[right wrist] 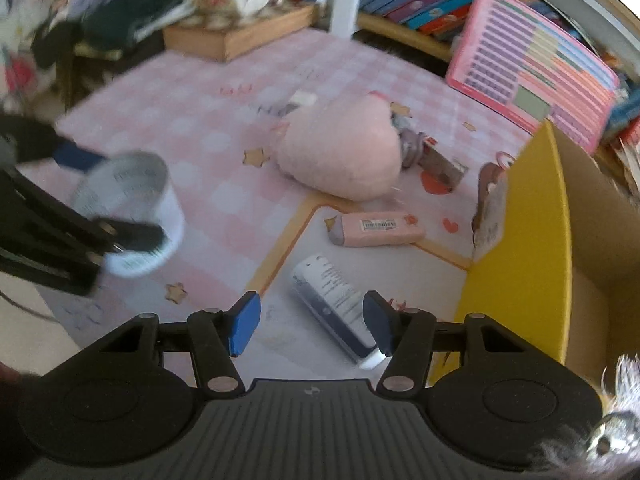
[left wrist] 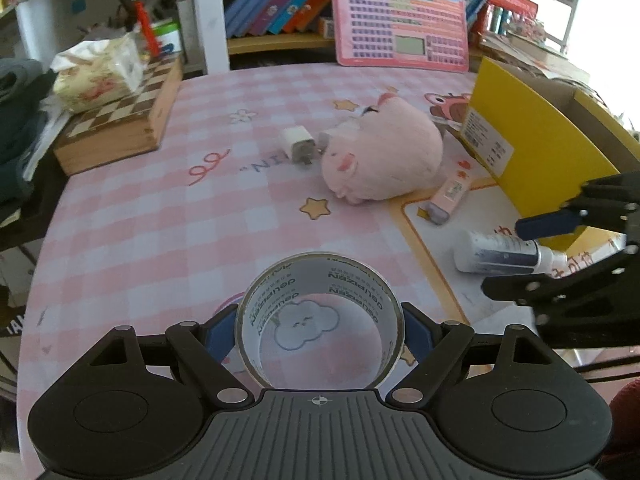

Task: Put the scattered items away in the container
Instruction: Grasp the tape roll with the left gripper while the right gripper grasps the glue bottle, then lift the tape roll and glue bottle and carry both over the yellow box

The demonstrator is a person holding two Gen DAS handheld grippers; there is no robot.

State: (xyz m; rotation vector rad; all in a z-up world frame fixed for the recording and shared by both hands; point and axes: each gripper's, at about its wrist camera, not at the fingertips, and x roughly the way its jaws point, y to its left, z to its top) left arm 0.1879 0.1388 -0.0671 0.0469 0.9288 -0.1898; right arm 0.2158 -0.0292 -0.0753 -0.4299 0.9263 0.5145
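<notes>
My left gripper [left wrist: 318,330] is shut on a clear tape roll [left wrist: 320,280], held just above the pink checked tablecloth; the roll also shows in the right wrist view [right wrist: 132,216]. My right gripper [right wrist: 312,326] is open, its jaws either side of a white and dark blue tube [right wrist: 334,300] lying on the table, also seen in the left wrist view [left wrist: 500,254]. A pink plush toy [left wrist: 380,152] lies mid-table, with a white charger plug [left wrist: 298,144] to its left and a pink eraser-like block [left wrist: 448,196] to its right. The yellow cardboard box [left wrist: 536,148] stands at the right.
A wooden chessboard box [left wrist: 120,120] with a tissue pack [left wrist: 100,72] sits at the back left. A pink keyboard toy [left wrist: 404,20] leans on the bookshelf behind. Small items [right wrist: 436,162] lie behind the plush near the box [right wrist: 524,240].
</notes>
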